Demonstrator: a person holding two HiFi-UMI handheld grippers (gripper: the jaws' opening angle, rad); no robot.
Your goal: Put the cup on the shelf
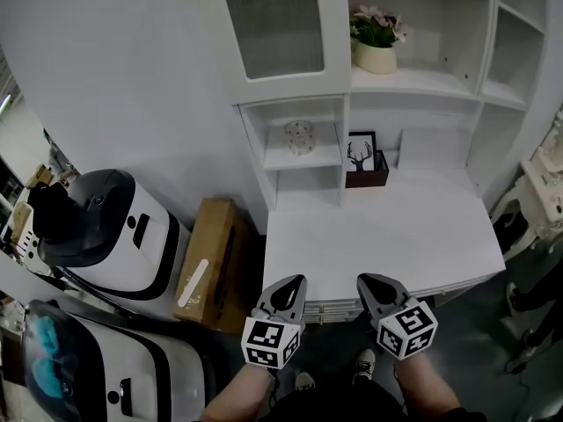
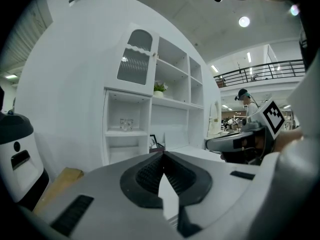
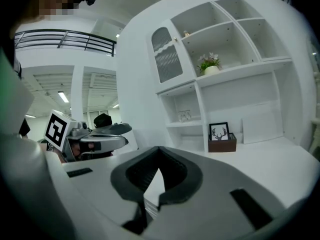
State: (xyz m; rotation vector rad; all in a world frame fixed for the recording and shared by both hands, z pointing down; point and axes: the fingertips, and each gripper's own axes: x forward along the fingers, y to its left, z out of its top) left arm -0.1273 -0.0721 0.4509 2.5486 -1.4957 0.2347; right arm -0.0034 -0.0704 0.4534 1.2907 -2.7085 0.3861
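Note:
A clear glass cup (image 1: 299, 136) stands on the small upper shelf of the white cabinet (image 1: 413, 82); it shows far off as the cup (image 2: 125, 124) in the left gripper view and as the cup (image 3: 184, 115) in the right gripper view. My left gripper (image 1: 291, 285) is shut and empty, held low at the near edge of the white desk (image 1: 378, 236). My right gripper (image 1: 370, 283) is shut and empty beside it, about the same distance from the desk. Both sit well short of the cup.
A deer picture in a dark box (image 1: 364, 159) stands at the back of the desk, and a potted plant (image 1: 376, 40) sits on a higher shelf. A cardboard box (image 1: 209, 262) and white machines (image 1: 119, 231) stand on the floor at left. A person's feet (image 1: 365, 365) show below.

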